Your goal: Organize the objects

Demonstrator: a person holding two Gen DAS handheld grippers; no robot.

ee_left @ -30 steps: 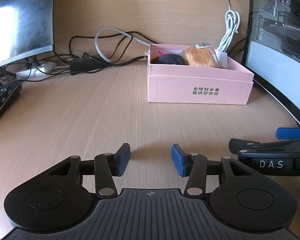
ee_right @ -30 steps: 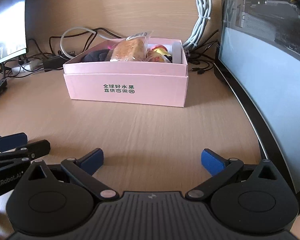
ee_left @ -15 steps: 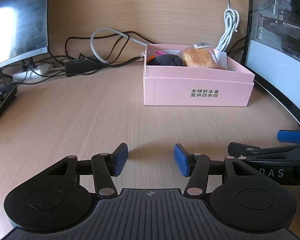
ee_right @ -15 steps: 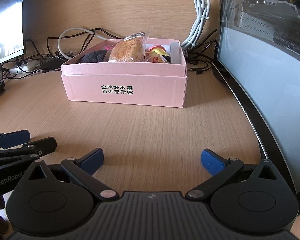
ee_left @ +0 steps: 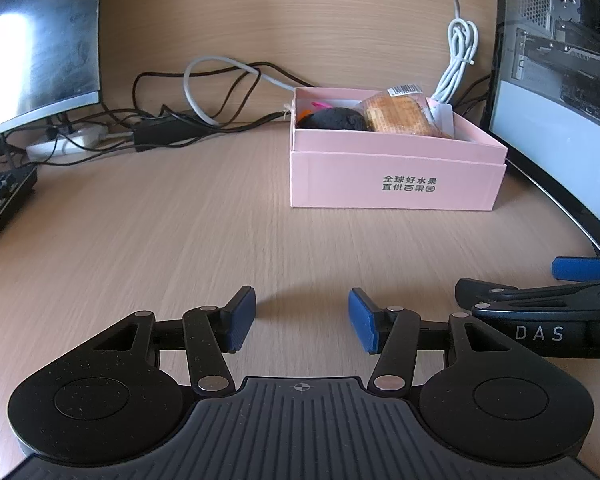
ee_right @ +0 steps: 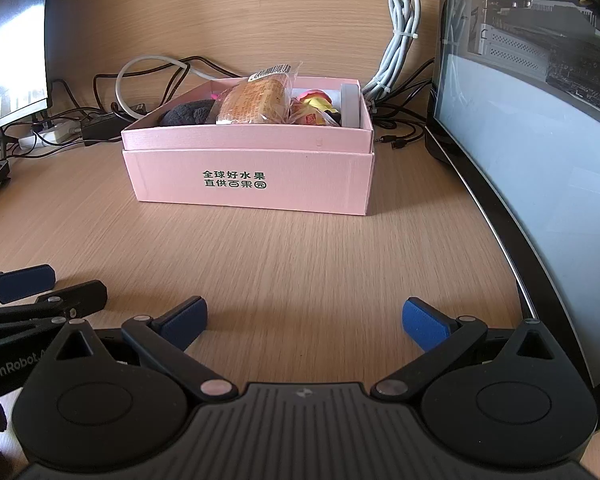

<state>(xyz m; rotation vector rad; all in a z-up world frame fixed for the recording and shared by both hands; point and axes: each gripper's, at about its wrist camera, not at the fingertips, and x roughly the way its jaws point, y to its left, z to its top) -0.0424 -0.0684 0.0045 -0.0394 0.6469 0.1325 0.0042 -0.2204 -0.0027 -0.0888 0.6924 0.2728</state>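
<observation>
The pink box [ee_left: 396, 168] sits slightly lower and more central than a second ago. The left gripper [ee_left: 302, 320] and right gripper [ee_right: 304, 322] remain spread, holding nothing.

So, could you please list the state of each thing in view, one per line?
left gripper: open, empty.
right gripper: open wide, empty.
pink box: lid off, filled.
wrapped bread: in the box, sealed.
monitor: dark.
white cable: bundled, tied.
</observation>
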